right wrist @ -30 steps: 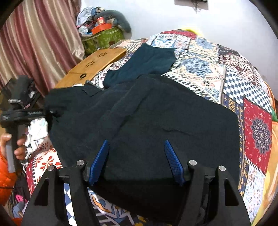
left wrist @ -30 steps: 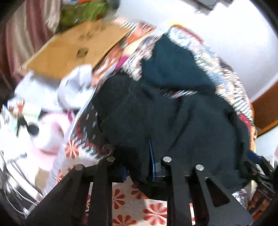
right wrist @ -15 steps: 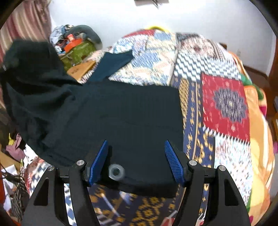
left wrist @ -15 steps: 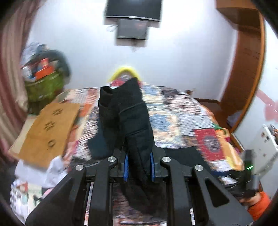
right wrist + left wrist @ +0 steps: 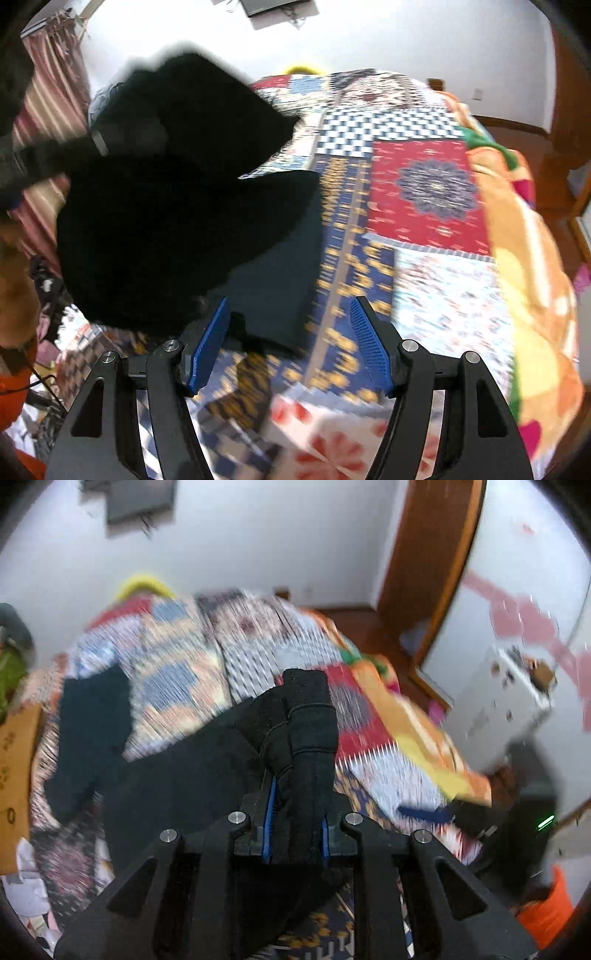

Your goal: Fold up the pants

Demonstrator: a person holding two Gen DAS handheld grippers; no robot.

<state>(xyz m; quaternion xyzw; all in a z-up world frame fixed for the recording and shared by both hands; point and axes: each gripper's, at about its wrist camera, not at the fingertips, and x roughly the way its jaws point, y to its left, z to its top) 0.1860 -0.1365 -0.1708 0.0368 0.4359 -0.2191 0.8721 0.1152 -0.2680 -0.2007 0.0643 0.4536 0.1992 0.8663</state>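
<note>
Pants (image 5: 303,738) stuck up between the left gripper's (image 5: 295,823) pads, clamped there; the right gripper (image 5: 290,339) stood apart and empty beside them.

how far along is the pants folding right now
Mid-fold. Done: part of the black pants lies flat on the patchwork quilt. In hand: the left gripper is shut on a bunched end, lifted over the bed. The right gripper is open, holding nothing. Left: laying that end down and smoothing.
</note>
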